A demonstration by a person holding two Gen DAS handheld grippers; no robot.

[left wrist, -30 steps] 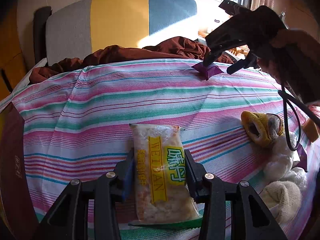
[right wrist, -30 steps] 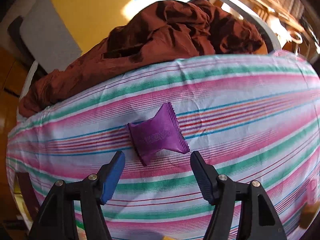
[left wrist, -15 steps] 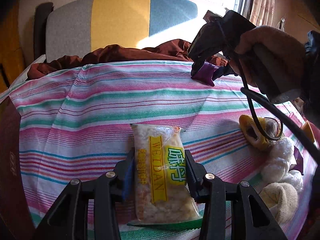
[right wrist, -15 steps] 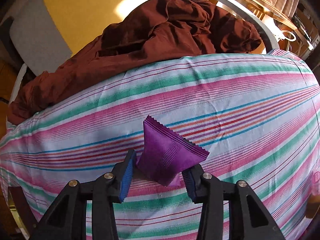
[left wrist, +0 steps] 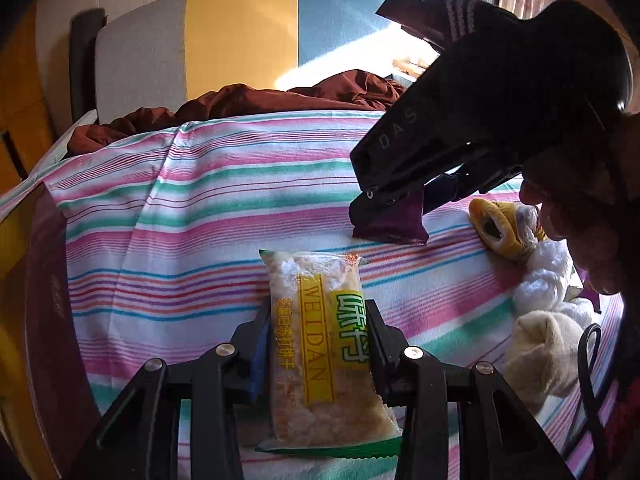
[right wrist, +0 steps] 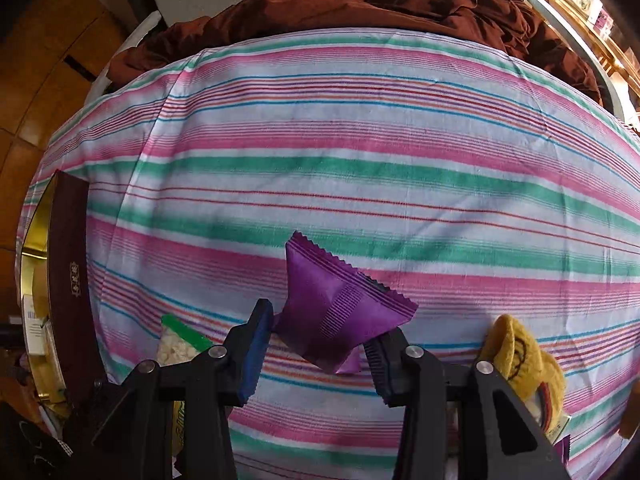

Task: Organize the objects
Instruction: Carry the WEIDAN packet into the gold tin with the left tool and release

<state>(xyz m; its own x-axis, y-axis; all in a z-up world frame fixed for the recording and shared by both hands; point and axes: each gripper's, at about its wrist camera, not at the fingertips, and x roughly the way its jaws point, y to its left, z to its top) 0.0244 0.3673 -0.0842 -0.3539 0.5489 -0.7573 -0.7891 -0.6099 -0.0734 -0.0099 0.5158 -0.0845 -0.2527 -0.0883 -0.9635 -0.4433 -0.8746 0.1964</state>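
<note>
A clear snack packet [left wrist: 320,344] with yellow and green labels sits between the pads of my left gripper [left wrist: 316,320], whose jaws are closing and press its sides just above the striped cloth [left wrist: 240,200]. A small purple packet [right wrist: 336,304] with crimped ends hangs above the cloth, and my right gripper [right wrist: 320,340] is shut on it. From the left wrist, that right gripper [left wrist: 380,216] appears at upper right with the purple packet [left wrist: 396,224] in its tips, a hand behind it. The snack packet's end [right wrist: 176,344] shows at lower left in the right wrist view.
A dark box [right wrist: 68,280] with a gold inside stands at the cloth's left edge. A yellow smiley plush [left wrist: 496,232], white stuffing and a cream plush [left wrist: 544,356] lie at the right. Crumpled brown fabric [left wrist: 280,100] lies at the far edge before a striped headboard.
My right gripper shut on the purple packet, lifted it off the far part of the cloth and carried it toward the near side. The left gripper still grips the snack packet.
</note>
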